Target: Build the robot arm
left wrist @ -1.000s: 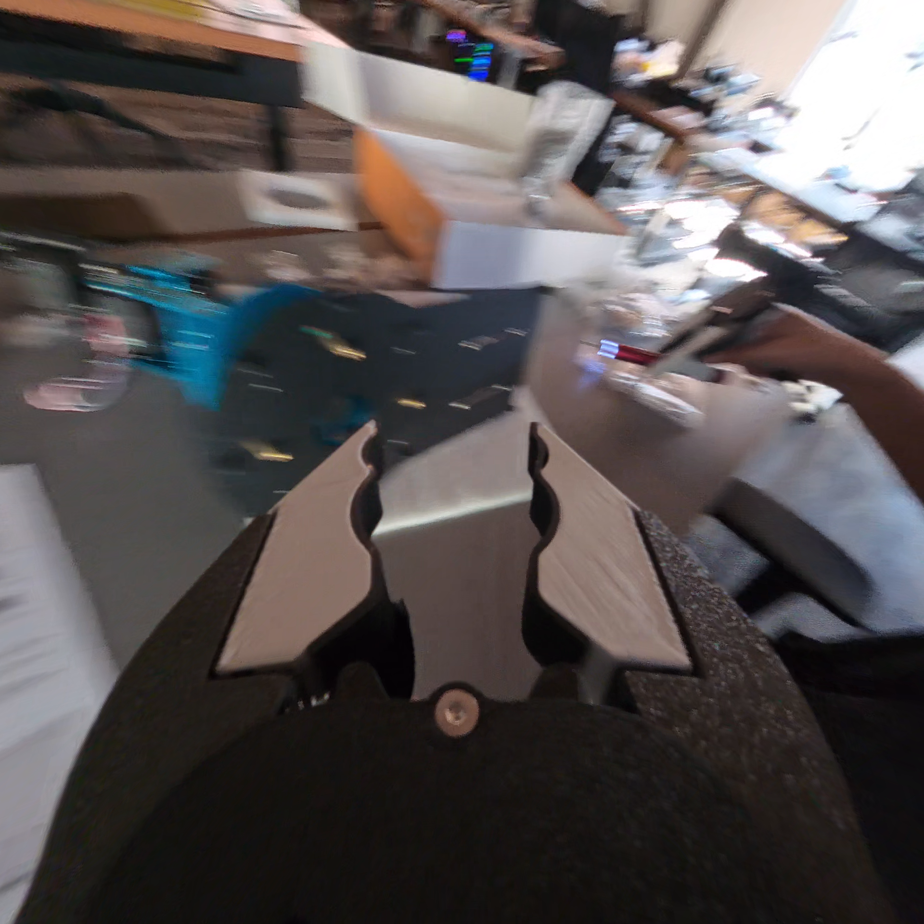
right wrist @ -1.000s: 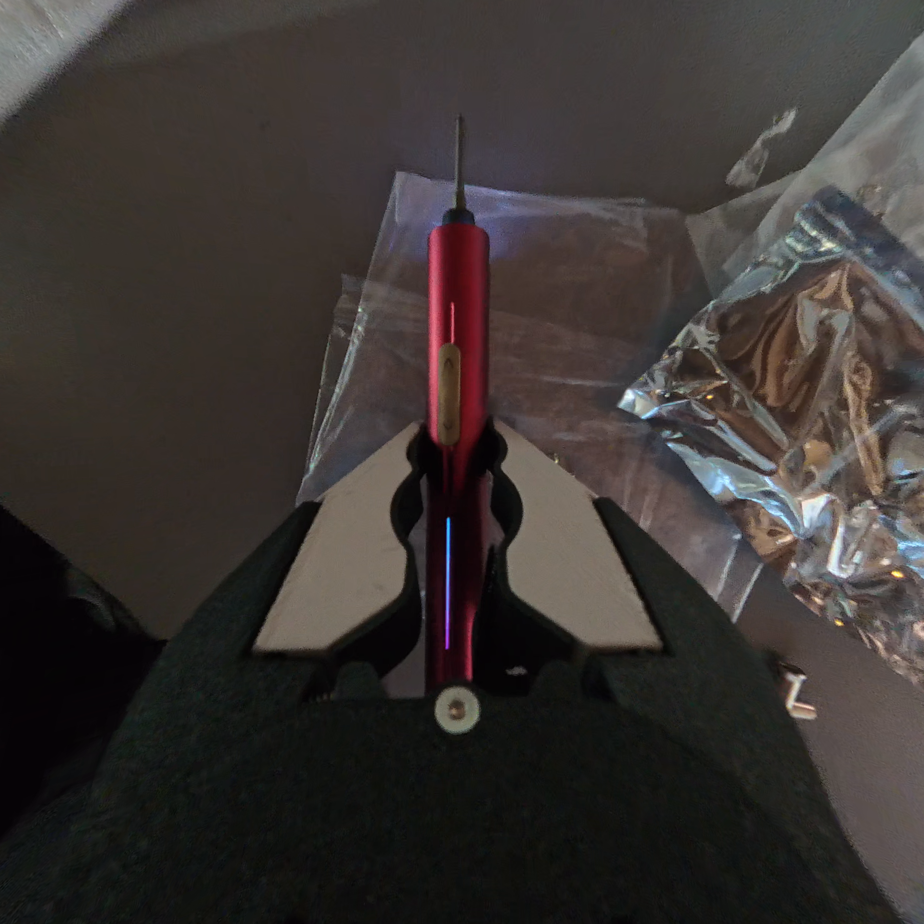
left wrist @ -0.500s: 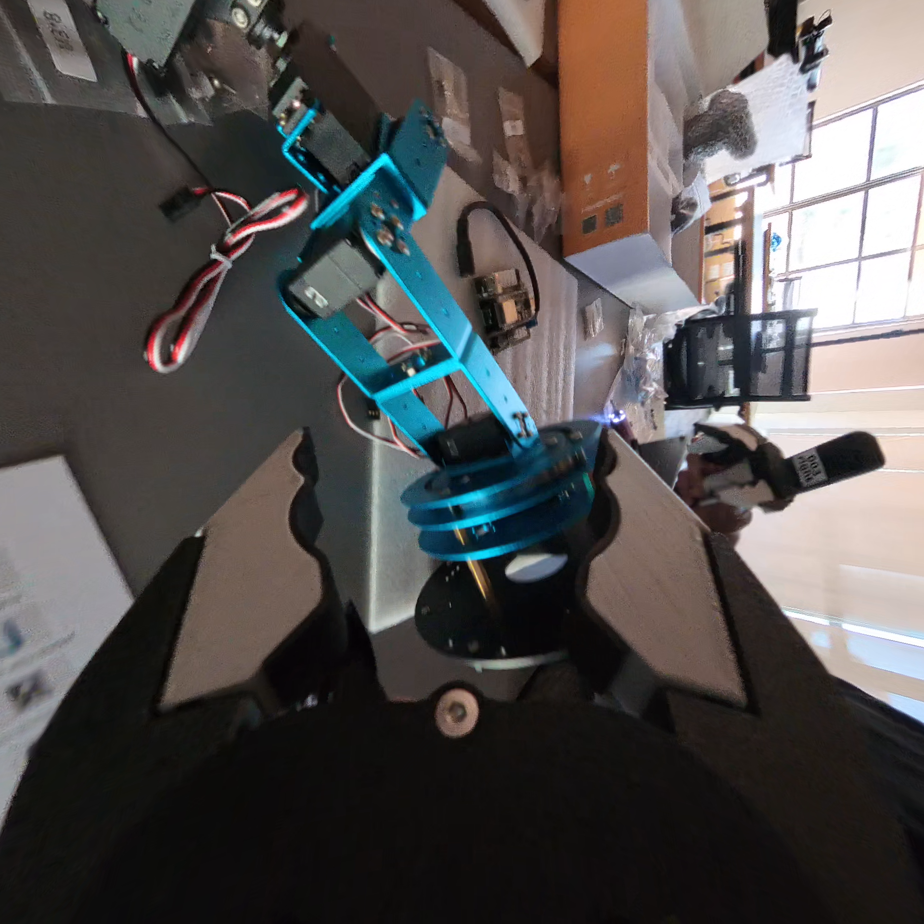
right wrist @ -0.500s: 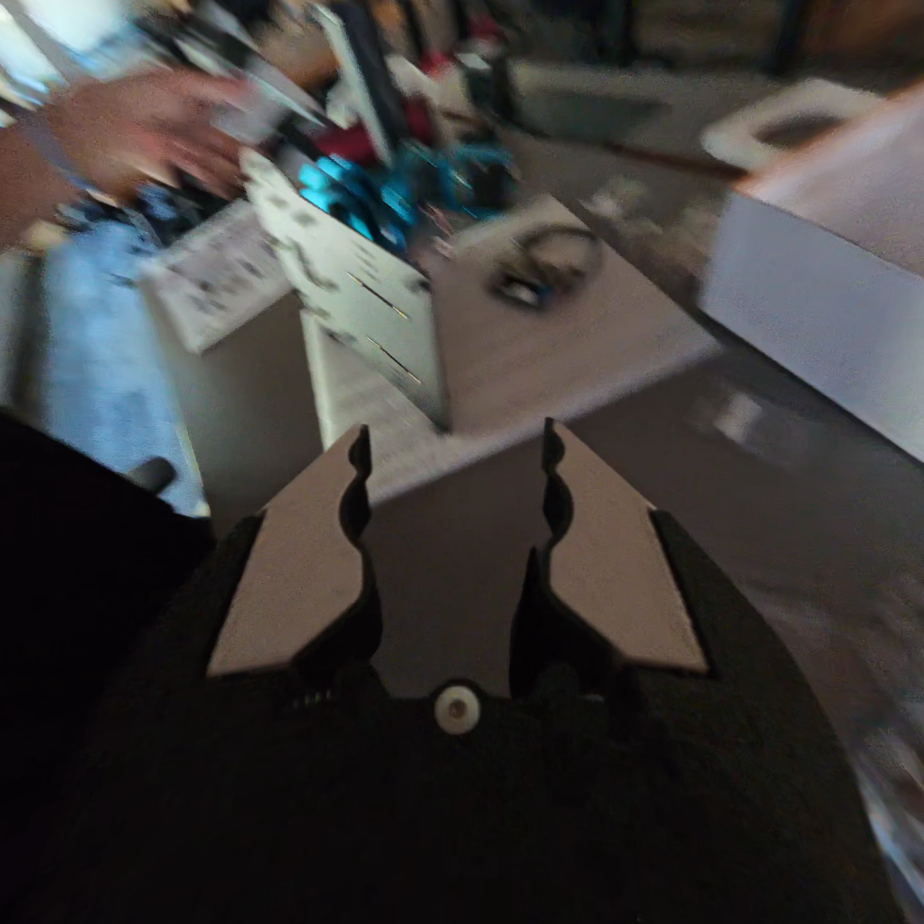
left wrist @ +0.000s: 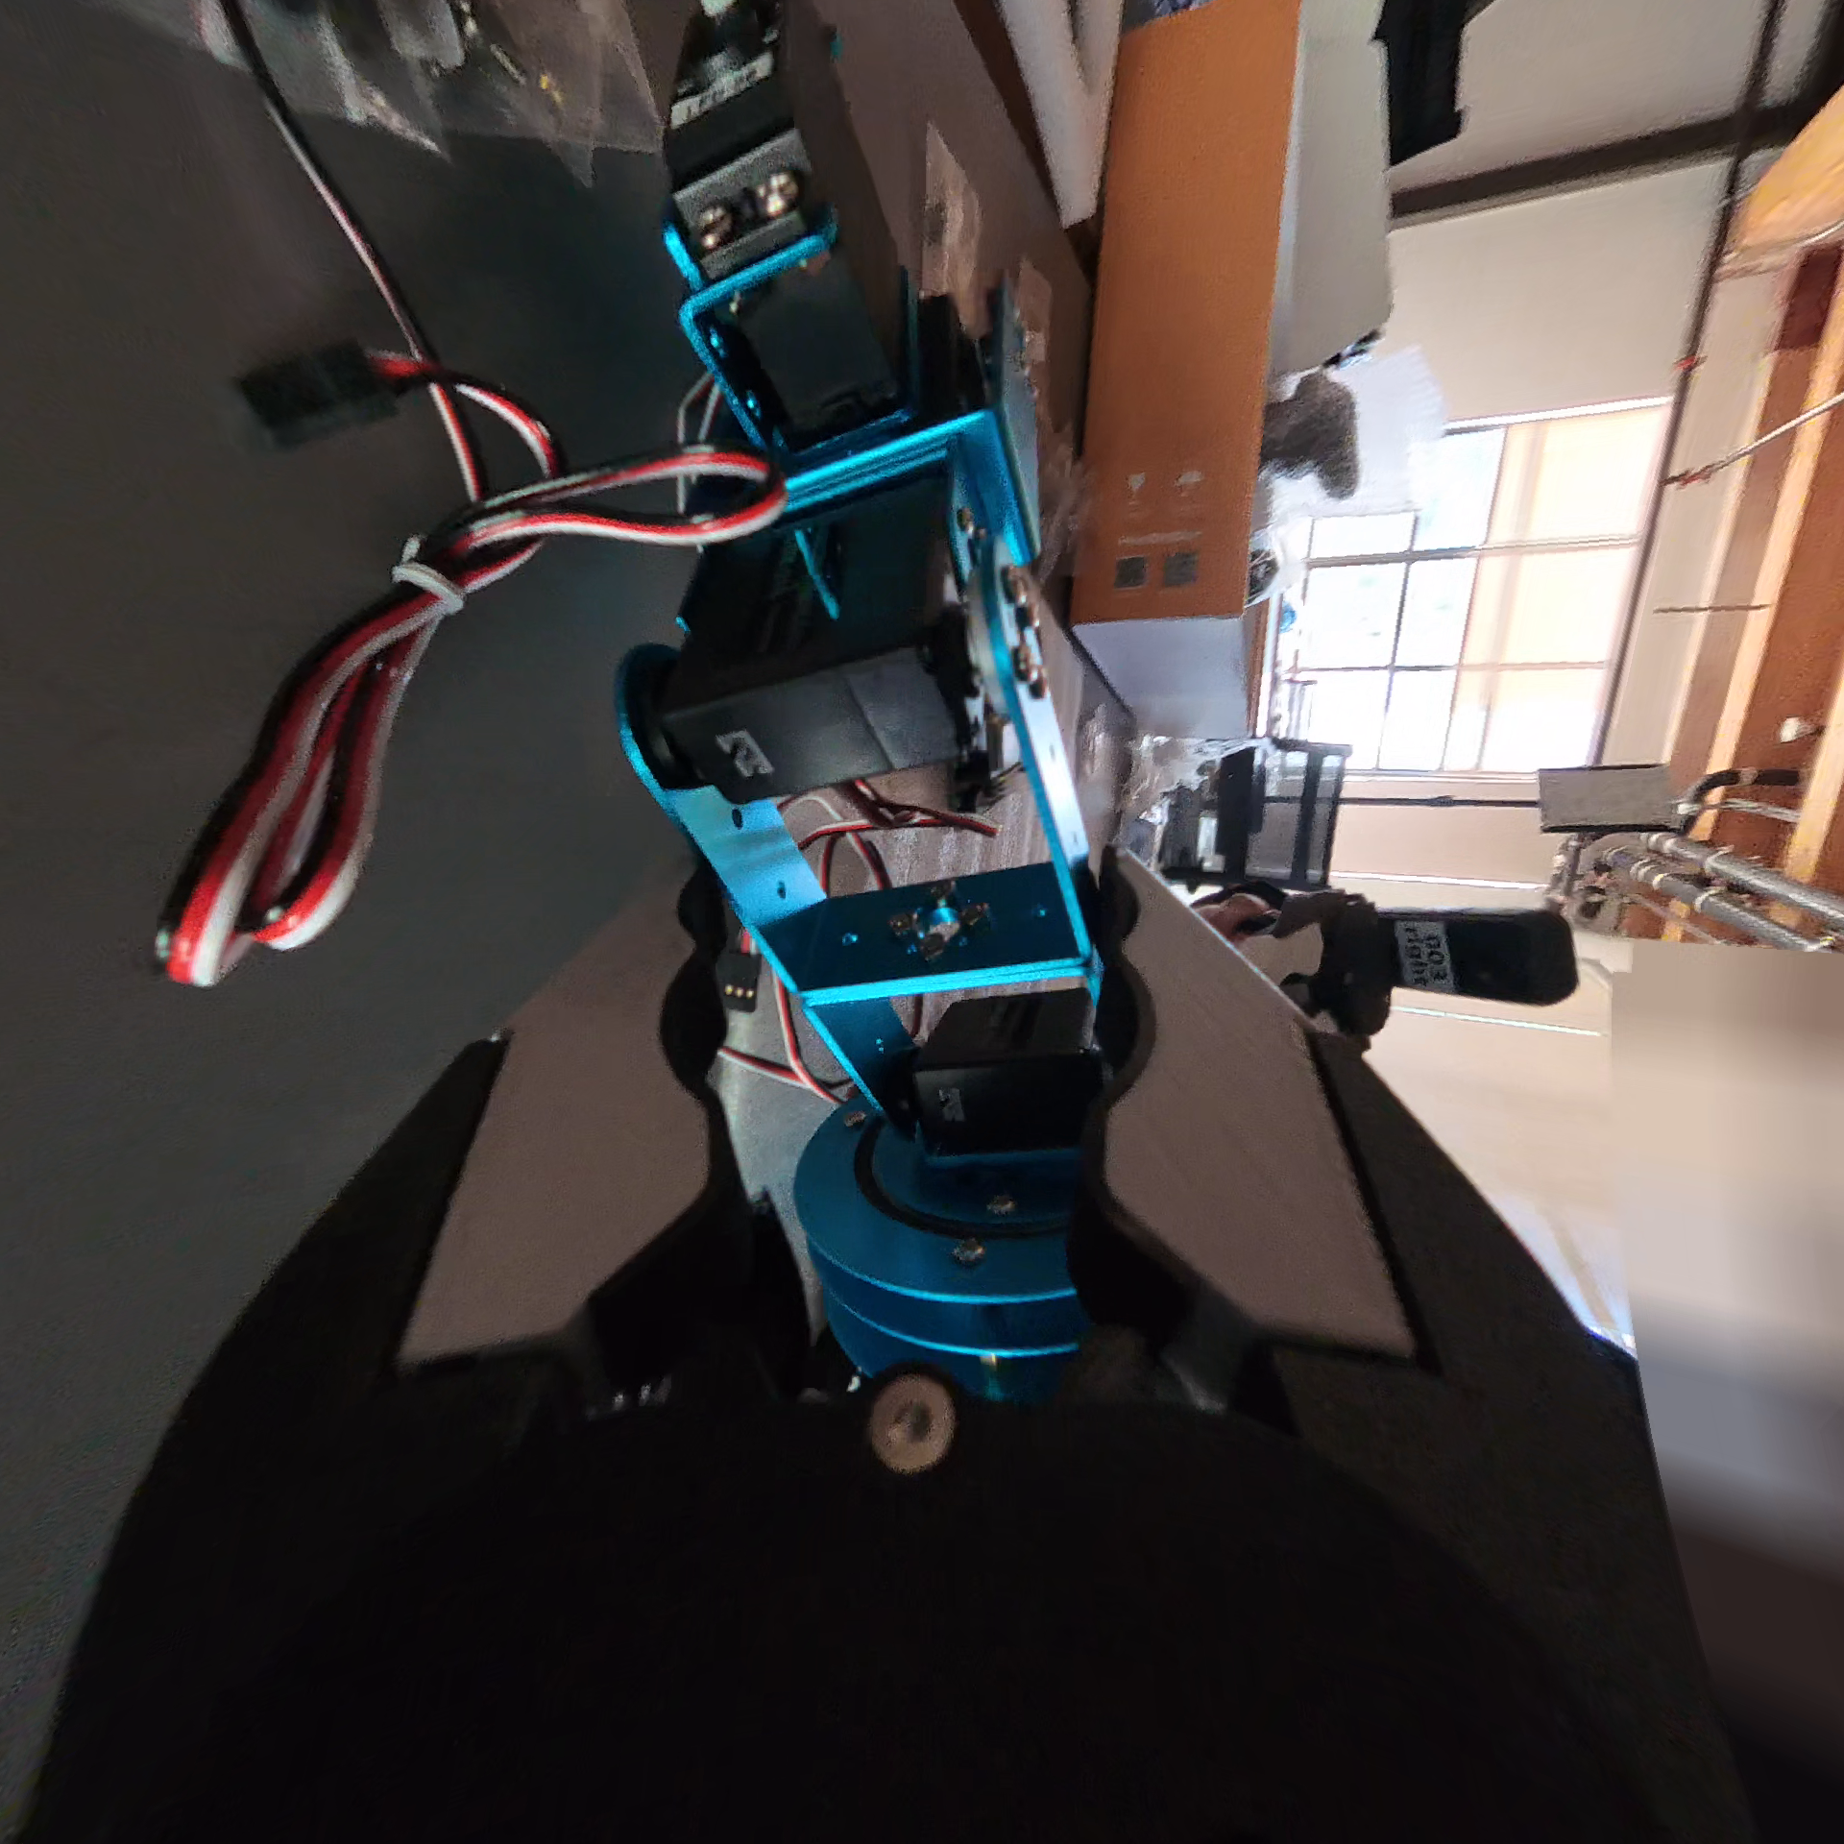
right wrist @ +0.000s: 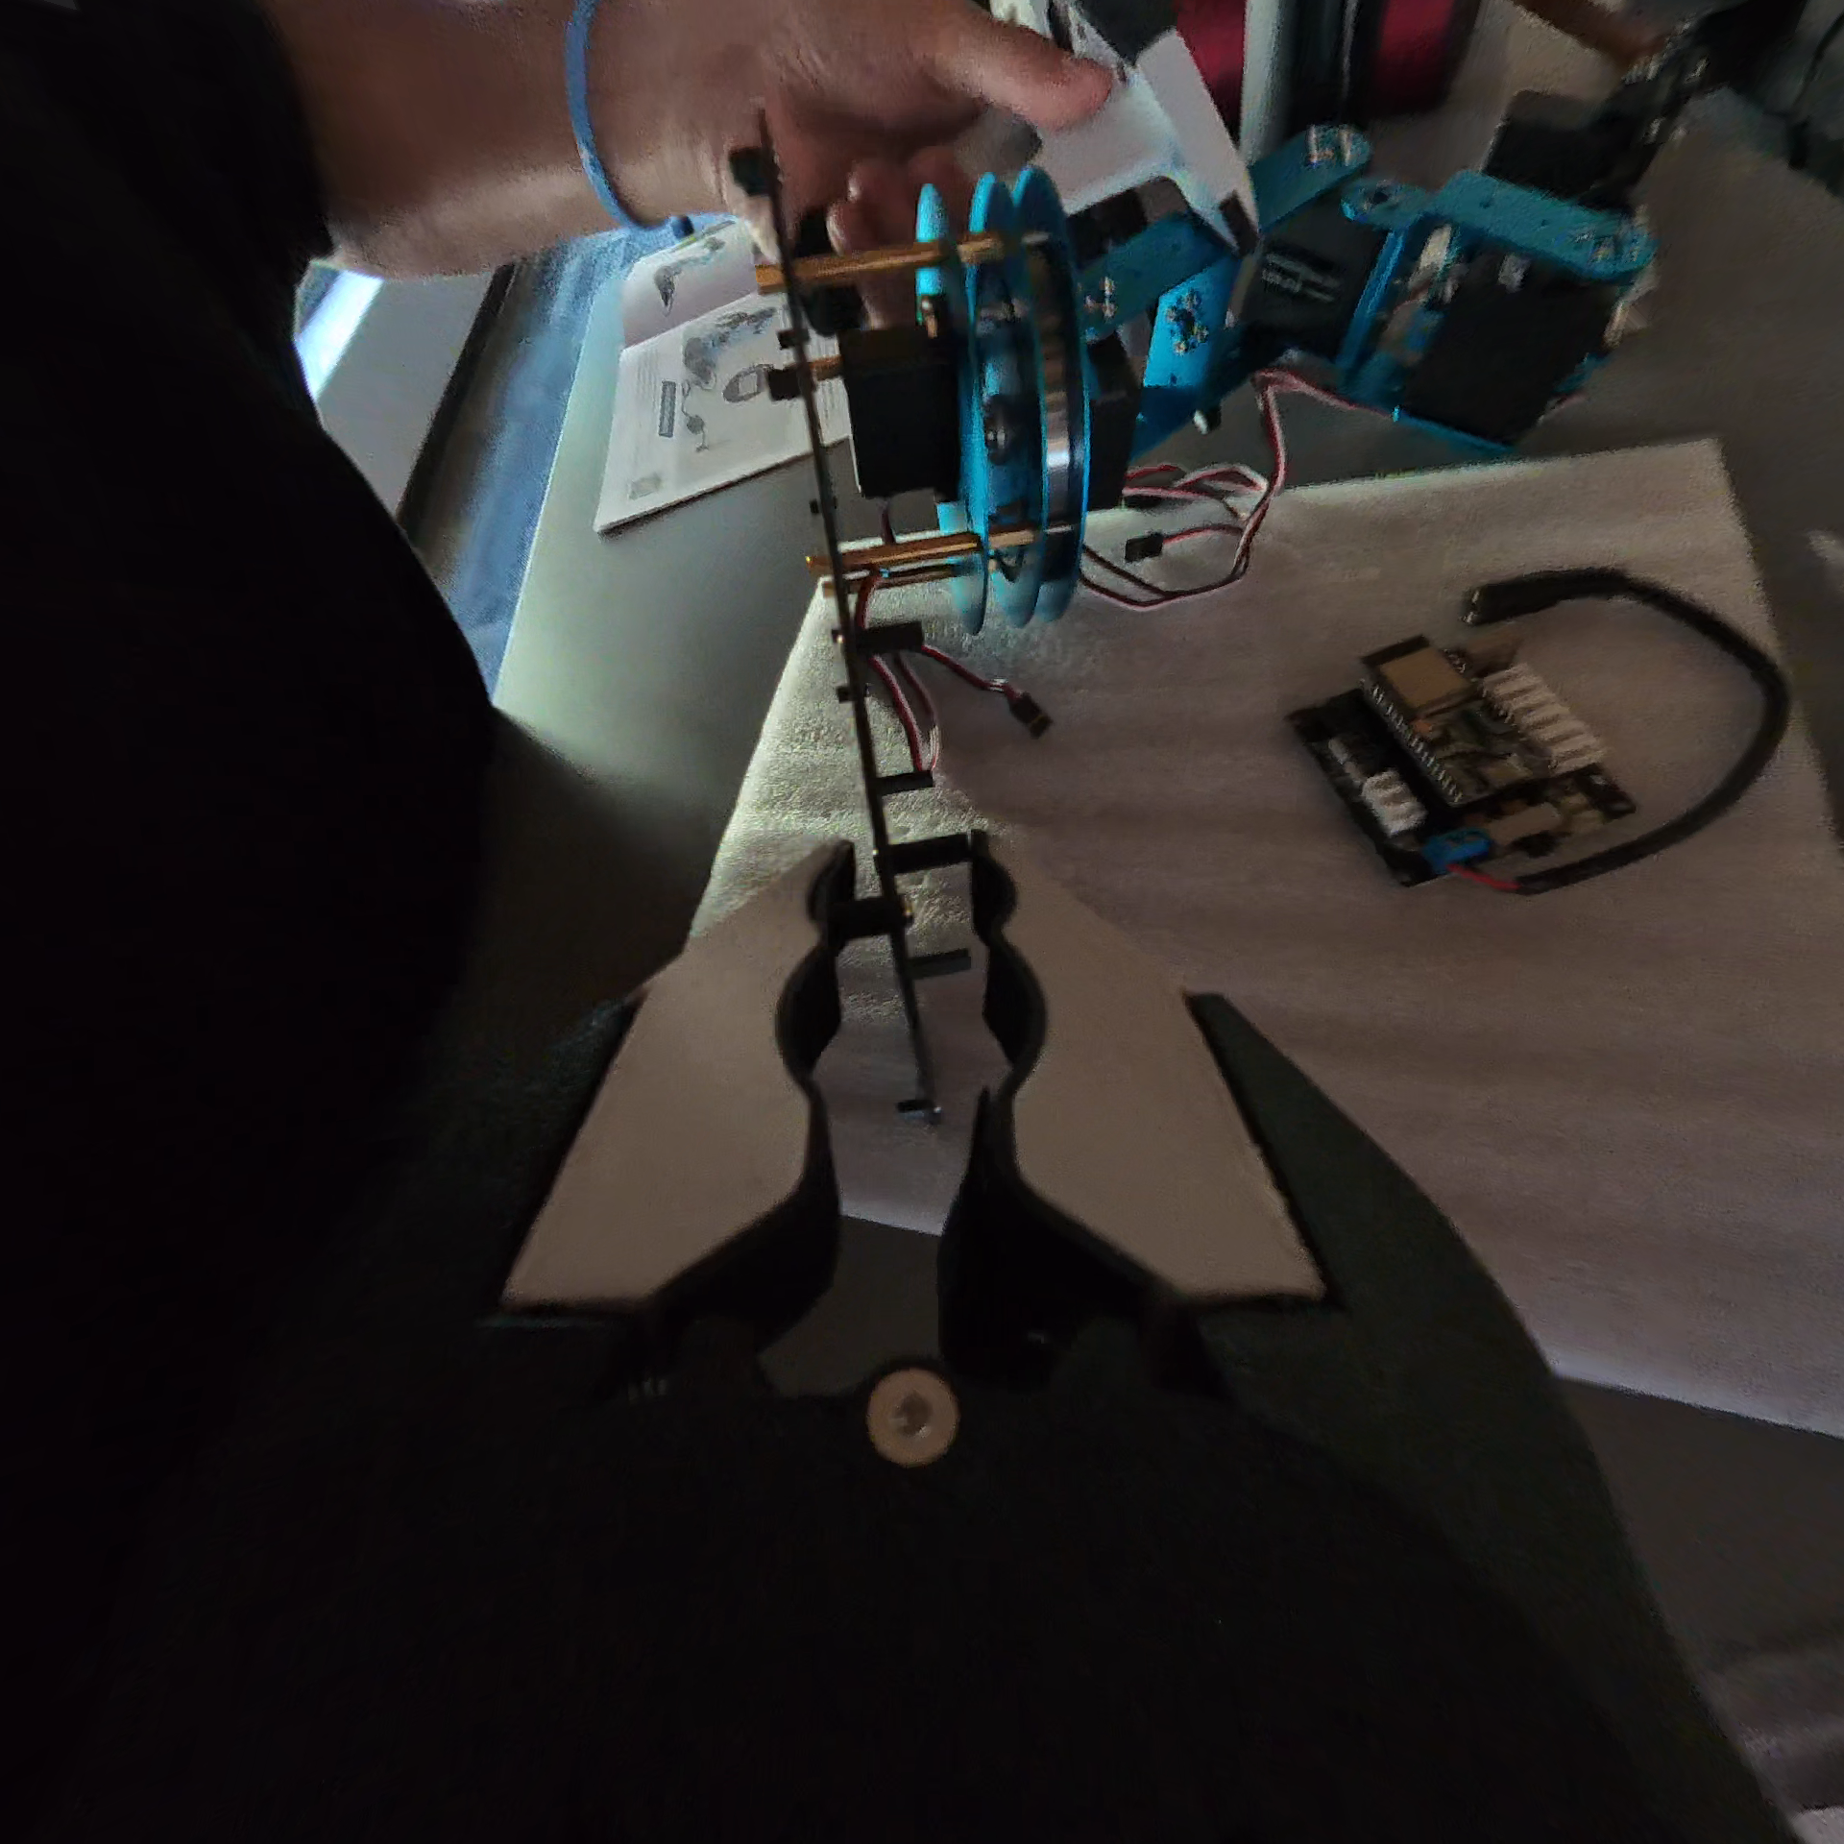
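Observation:
A blue metal robot arm [left wrist: 928, 938] with black servos lies tipped over above the grey table. My left gripper [left wrist: 898, 888] is shut on it just above its blue disc base [left wrist: 938, 1267], a finger on each side of the bracket. In the right wrist view the arm [right wrist: 1397, 269] hangs sideways, held by a hand [right wrist: 798, 120] and the left gripper's white fingers [right wrist: 1148, 140]. My right gripper [right wrist: 908, 858] is shut on the thin black base plate [right wrist: 858, 599], seen edge-on, with its small black feet against both fingers. The right gripper also shows in the left wrist view [left wrist: 1447, 958].
A white foam sheet [right wrist: 1397, 1098] carries a circuit board [right wrist: 1457, 758] with a looped black cable. An instruction booklet [right wrist: 689, 399] lies at the table's left. Red, white and black servo wires [left wrist: 329, 758] trail on the table. An orange and white box [left wrist: 1177, 349] stands behind.
My right gripper let go of the red screwdriver, swung over and closed on the black base plate. My left gripper moved onto the blue arm and narrowed around its bracket.

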{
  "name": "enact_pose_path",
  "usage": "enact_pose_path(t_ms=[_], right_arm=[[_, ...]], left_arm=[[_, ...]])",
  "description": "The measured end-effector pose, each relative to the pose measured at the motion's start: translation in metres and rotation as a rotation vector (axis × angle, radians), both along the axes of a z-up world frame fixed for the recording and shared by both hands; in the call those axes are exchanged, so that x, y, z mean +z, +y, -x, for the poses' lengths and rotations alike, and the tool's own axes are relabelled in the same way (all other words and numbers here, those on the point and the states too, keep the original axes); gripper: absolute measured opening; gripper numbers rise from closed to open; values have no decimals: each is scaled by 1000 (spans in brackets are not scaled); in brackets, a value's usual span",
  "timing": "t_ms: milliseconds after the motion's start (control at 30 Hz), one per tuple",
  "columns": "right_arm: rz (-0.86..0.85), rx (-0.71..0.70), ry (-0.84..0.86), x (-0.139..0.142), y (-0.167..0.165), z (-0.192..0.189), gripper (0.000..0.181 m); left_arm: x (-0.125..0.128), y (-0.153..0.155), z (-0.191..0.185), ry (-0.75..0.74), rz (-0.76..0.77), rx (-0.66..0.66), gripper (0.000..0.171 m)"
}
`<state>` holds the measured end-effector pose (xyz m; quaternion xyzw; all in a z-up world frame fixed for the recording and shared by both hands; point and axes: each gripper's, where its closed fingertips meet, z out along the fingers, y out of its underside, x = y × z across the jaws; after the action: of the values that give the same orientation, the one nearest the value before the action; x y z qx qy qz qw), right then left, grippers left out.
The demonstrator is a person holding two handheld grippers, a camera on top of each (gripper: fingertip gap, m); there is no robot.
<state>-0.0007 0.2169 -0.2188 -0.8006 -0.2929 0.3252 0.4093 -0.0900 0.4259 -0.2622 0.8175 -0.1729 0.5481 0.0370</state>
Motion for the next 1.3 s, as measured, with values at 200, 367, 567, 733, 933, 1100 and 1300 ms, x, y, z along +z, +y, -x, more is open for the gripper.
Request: enact_pose_path(t_ms=[200, 367, 567, 733, 933, 1100, 1300], right_arm=[[-162, 71, -140, 3, -4, 3, 16], [-311, 73, -316, 17, -15, 10, 16], [-547, 2, -495, 52, -16, -4, 17], [-792, -24, -710, 67, 10, -17, 17], [-949, -73, -874, 29, 32, -22, 17], [-901, -30, -965, -21, 12, -9, 16], [-730, -64, -910, -44, -2, -13, 11]], left_arm=[[11, -1, 3, -92, -34, 46, 70], [52, -12, 14, -187, -142, 42, 67], [130, -34, 34, -348, -350, 66, 65], [192, -30, 31, -430, -638, 45, 65], [183, -24, 29, -449, -795, 18, 65], [132, -31, 29, -398, -730, 2, 64], [130, -55, 32, -443, -818, -26, 65]])
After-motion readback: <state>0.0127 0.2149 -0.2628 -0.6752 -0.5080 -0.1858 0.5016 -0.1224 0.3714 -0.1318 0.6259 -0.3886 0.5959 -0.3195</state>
